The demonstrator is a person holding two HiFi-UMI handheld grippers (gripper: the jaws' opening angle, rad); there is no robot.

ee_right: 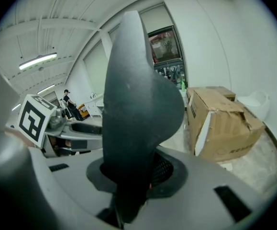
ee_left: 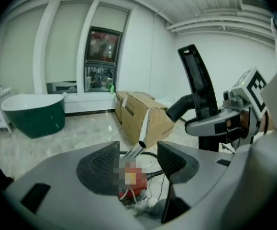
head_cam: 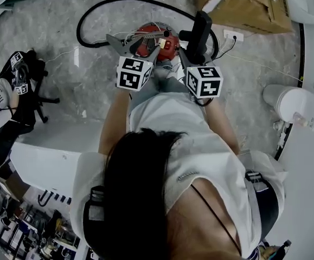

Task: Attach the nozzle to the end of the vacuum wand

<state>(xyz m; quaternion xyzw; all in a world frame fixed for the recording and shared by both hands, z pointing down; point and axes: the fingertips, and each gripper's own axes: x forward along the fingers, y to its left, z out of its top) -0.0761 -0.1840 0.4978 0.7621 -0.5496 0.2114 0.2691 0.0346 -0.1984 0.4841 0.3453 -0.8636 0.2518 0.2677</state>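
Scene: a person (head_cam: 162,161) is standing on a grey marbled floor (head_cam: 64,31), seen from above, holding a gripper in each hand.
Left gripper (ee_left: 138,151): its jaws are standing wide apart and gripping nothing.
Wand (ee_left: 137,149): its open metal end is showing in the gap between the left jaws, with neither pad pressing on it.
Right gripper (ee_right: 133,172): its jaws are clamping the lower part of the nozzle.
Nozzle (ee_right: 138,99): black and curved, it is rising upright out of the right jaws, beside the left gripper and apart from the wand.
Vacuum (head_cam: 166,46): its red body is lying on the floor just beyond both grippers.
Hose (head_cam: 89,14): black, it is looping across the floor behind the vacuum.
Box (head_cam: 243,5): cardboard, it is sitting on the floor further off to the right.
Tub (ee_left: 33,115): dark green, it is standing by the far wall in the left gripper view.
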